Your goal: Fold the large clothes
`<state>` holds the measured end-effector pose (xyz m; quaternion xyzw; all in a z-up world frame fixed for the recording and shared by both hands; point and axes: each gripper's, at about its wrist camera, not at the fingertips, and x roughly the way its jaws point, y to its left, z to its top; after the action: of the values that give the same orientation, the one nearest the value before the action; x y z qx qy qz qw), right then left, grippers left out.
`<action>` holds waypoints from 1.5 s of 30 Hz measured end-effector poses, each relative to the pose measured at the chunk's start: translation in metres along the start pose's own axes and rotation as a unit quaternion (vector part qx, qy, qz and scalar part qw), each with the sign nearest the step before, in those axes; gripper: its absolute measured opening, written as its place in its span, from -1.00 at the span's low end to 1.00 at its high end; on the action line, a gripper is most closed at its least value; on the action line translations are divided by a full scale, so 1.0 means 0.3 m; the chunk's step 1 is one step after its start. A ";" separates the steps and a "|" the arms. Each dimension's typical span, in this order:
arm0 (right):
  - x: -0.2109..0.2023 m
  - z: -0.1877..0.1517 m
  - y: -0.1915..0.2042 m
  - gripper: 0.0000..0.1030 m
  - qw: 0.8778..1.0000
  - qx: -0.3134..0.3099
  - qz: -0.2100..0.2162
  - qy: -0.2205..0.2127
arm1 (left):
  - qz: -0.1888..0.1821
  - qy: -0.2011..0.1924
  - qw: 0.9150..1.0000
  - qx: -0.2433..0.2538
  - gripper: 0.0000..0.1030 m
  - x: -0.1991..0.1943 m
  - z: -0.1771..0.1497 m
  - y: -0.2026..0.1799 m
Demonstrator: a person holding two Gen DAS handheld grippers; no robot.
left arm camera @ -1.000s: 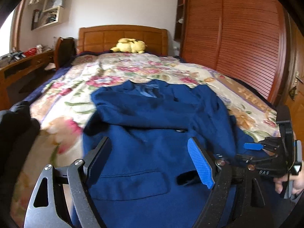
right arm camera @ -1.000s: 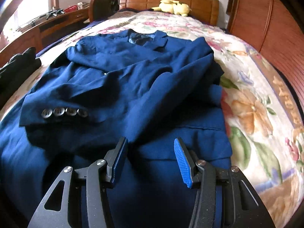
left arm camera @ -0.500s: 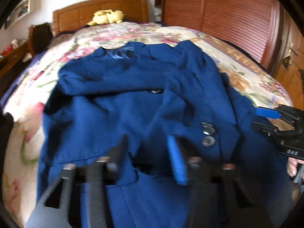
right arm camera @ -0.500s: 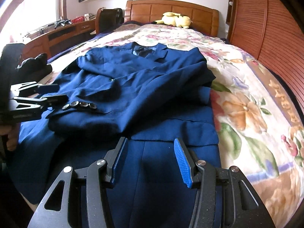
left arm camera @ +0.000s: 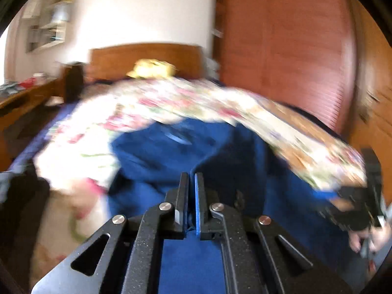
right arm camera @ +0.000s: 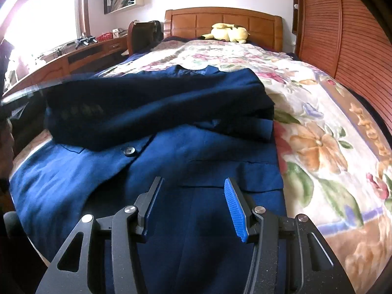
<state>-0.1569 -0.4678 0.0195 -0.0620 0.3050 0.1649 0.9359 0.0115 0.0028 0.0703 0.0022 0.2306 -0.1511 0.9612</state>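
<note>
- The left tool (left arm camera: 191, 197) has its jaws pressed almost together, with a fold of blue jacket (left arm camera: 186, 161) cloth pinched between the pads at their base.
- The left wrist view is blurred, so fine detail around that grip cannot be told.
- The right tool (right arm camera: 193, 205) stands about half open above the near hem of the jacket (right arm camera: 191, 161); nothing lies between its pads, and the cloth passes beneath them.
- In the left view the right tool (left arm camera: 352, 208) shows at the far right edge, with a hand (left arm camera: 374, 238) behind it.
- The jacket lies spread on the bed (right arm camera: 318, 127), near end toward the tools, collar toward the far headboard (right arm camera: 223, 22).
- A sleeve (right arm camera: 152, 105) is folded across the jacket's chest from right to left, dark in shadow, with a blurred row of cuff buttons near its left end.
- A single dark button (right arm camera: 129, 151) sits just near of the sleeve, on the front panel.
- A pocket flap (right arm camera: 235, 171) lies on the right front, just far of the right tool.
- The floral bedspread is bare to the right of the jacket and beyond its collar.
- A yellow plush toy (right arm camera: 229, 33) rests against the headboard.
- A wooden worktop (right arm camera: 80, 54) with small clutter runs along the left wall, below the window.
- A slatted wardrobe (right arm camera: 343, 41) fills the right side.
</note>
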 end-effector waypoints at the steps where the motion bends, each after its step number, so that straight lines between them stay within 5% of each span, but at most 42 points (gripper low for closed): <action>1: 0.002 0.000 0.002 0.01 1.000 -0.002 0.000 0.000 | 0.025 -0.005 1.000 -0.009 -0.90 -0.001 0.006 0.038; 5: 0.012 0.016 0.012 0.01 1.000 -0.013 -0.003 0.001 | 0.023 0.028 0.998 -0.050 -0.56 0.045 -0.020 0.147; 8: 0.017 0.039 0.008 0.01 1.000 -0.017 -0.006 -0.002 | 0.018 0.034 0.998 -0.043 -0.20 0.044 -0.048 0.164; 10: 0.022 0.052 0.003 0.01 1.000 -0.018 -0.008 -0.004 | 0.013 0.039 0.998 -0.039 -0.13 0.040 -0.072 0.162; 14: 0.031 0.071 -0.002 0.01 1.000 -0.024 -0.017 -0.008 | 0.025 0.045 0.998 -0.019 0.43 0.036 -0.103 0.163; 16: 0.029 0.064 -0.005 0.01 1.000 -0.023 -0.016 -0.010 | 0.032 0.050 0.998 -0.005 0.52 0.016 -0.124 0.159; 36: 0.049 -0.090 -0.017 0.25 0.998 -0.033 -0.017 0.046 | 0.087 0.104 0.991 -0.012 0.54 -0.157 -0.365 0.153; 45: -0.040 -0.131 -0.042 0.25 0.999 -0.029 -0.012 0.030 | 0.106 0.146 0.983 -0.038 0.54 -0.237 -0.507 0.223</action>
<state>-0.1832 -0.4914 -0.0049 -0.0974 0.3277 0.1602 0.9260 -0.0968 0.0984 -0.0385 0.0119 0.3723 -0.0371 0.9273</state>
